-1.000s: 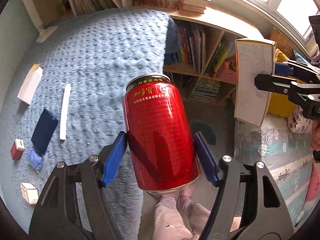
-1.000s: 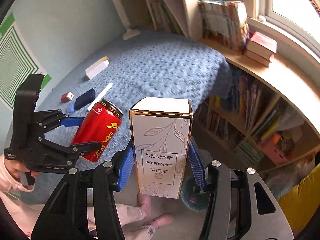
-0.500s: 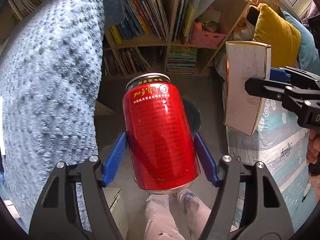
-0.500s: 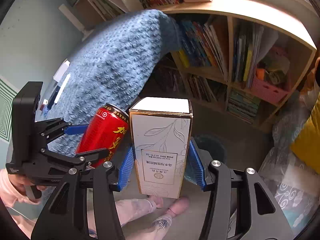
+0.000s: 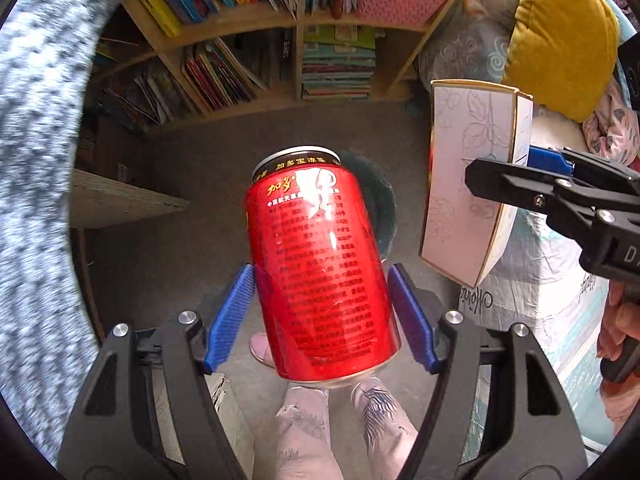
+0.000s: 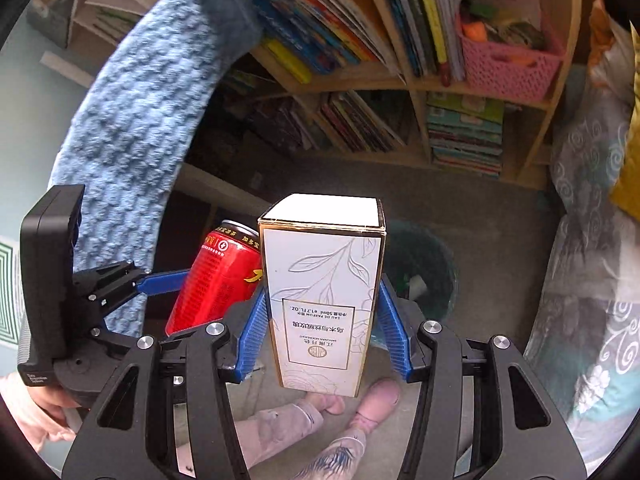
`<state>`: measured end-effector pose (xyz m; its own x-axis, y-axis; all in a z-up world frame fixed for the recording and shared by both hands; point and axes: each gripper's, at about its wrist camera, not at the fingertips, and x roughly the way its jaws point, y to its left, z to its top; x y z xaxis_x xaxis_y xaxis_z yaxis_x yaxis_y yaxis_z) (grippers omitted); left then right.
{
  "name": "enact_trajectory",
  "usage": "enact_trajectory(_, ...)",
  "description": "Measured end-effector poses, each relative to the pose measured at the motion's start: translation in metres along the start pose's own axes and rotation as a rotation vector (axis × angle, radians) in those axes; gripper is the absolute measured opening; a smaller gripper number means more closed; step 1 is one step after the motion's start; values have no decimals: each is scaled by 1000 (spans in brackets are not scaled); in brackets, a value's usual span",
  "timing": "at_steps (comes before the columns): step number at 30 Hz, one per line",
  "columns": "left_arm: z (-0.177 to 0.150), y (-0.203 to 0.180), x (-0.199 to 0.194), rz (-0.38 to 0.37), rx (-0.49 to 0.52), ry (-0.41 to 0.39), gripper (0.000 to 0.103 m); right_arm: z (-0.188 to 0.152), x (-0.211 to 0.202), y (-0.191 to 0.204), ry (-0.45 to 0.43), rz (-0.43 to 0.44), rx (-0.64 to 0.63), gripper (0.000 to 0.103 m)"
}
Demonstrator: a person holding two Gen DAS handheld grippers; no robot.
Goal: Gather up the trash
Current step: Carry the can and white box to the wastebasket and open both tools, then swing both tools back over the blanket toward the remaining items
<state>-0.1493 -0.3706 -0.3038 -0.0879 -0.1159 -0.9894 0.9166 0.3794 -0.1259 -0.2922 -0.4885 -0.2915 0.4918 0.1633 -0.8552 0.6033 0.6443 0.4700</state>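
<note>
Two claws, one piece of trash in each. Left claw (image 5: pixel 322 312) clamped on one red drink can (image 5: pixel 320 268), blue pads (image 5: pixel 232 316) pressed to both sides, can upright between them and held over the grey floor (image 5: pixel 192 200). Right claw (image 6: pixel 323 332) pinched one white perfume box (image 6: pixel 324 292), leaf-printed, label upside down, also held in the air. Can and box just beside each other. One dark round bin (image 6: pixel 424 276) on the floor below and behind the box, some scraps inside. Two feet in pink slippers (image 6: pixel 380 396) under the claws. One pink basket (image 6: pixel 508 68) on the bookshelf (image 6: pixel 400 80), one yellow cushion (image 5: pixel 560 36) on the bed.
</note>
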Motion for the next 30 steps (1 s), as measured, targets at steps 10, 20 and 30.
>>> enact_trajectory(10,18,-13,61,12,54,64,69,-3,43,-47,41,6,96,57)
enact_trajectory(20,21,-22,66,79,92,65,87,0,28,-69,7,6,135,67)
enact_trajectory(30,19,-27,42,75,78,39,87,-7,2,-60,-5,20,121,68)
